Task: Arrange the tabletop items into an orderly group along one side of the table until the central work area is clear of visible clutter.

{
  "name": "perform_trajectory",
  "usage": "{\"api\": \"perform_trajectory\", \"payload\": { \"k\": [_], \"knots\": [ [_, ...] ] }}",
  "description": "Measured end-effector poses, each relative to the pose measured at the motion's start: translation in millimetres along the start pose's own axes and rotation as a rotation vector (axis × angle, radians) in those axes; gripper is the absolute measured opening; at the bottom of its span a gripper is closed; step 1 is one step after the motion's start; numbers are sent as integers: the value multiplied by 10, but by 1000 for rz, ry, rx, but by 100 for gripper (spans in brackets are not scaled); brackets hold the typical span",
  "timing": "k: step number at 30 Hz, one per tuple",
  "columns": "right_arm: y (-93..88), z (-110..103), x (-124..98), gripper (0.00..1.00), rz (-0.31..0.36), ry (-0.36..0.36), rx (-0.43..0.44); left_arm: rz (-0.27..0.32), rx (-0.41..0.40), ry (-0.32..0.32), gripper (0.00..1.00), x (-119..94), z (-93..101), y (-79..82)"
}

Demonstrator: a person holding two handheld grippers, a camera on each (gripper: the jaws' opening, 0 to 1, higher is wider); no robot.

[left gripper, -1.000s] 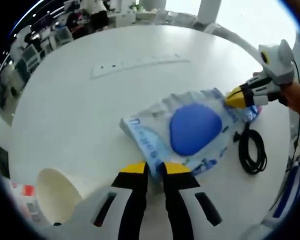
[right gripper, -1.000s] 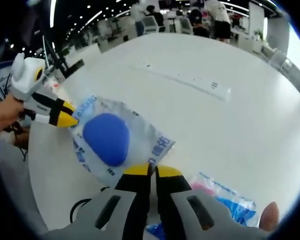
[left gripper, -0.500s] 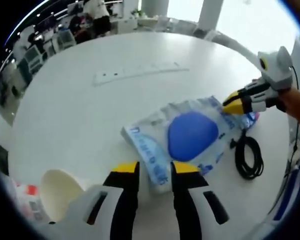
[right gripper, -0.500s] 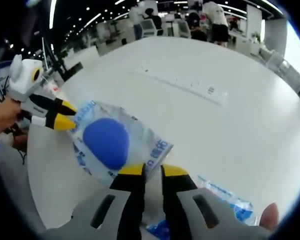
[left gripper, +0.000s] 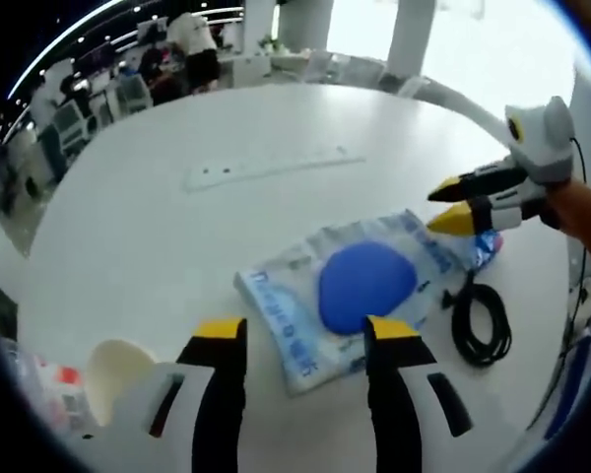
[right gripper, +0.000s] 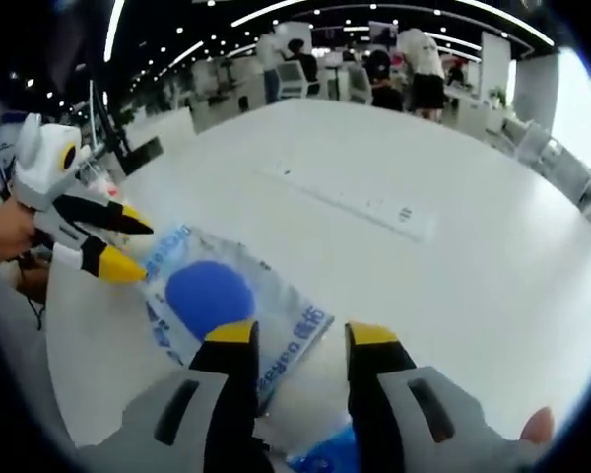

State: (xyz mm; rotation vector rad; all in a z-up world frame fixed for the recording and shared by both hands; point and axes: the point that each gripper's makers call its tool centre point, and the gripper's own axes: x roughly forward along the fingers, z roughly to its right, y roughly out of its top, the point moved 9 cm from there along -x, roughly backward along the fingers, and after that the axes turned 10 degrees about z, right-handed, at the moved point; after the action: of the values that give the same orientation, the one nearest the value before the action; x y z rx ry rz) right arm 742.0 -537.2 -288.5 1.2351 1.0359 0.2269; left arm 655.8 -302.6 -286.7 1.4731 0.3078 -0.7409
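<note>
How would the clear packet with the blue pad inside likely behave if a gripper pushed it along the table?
The plastic packet looks thin and crinkled, so it would probably buckle rather than slide stiffly. It lies flat on the smooth white table, so it seems light, perhaps slippery, and unlikely to roll.

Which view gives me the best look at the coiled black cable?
The left gripper view: the black cable lies coiled on the table beside the clear bag with the blue pad, whole and unobstructed. In the right gripper view I can't make it out.
</note>
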Motion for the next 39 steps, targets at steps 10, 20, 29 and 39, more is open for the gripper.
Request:
{"api": "perform_trajectory", "payload": {
  "k": [10, 20, 29, 39],
  "knots": [
    [94, 24, -53, 83, 125, -57, -8, 205, 90, -123, 86, 4, 177, 129],
    [104, -6, -161, 87, 164, -69, -9, 275, 68, -199, 93, -62, 267, 120],
    [140, -115, -279, 86, 192, -62, -22, 313, 72, -234, 91, -173, 303, 76],
    [126, -216, -412, 85, 211, -60, -27, 339, 66, -253, 93, -275, 344, 16]
  ]
}}
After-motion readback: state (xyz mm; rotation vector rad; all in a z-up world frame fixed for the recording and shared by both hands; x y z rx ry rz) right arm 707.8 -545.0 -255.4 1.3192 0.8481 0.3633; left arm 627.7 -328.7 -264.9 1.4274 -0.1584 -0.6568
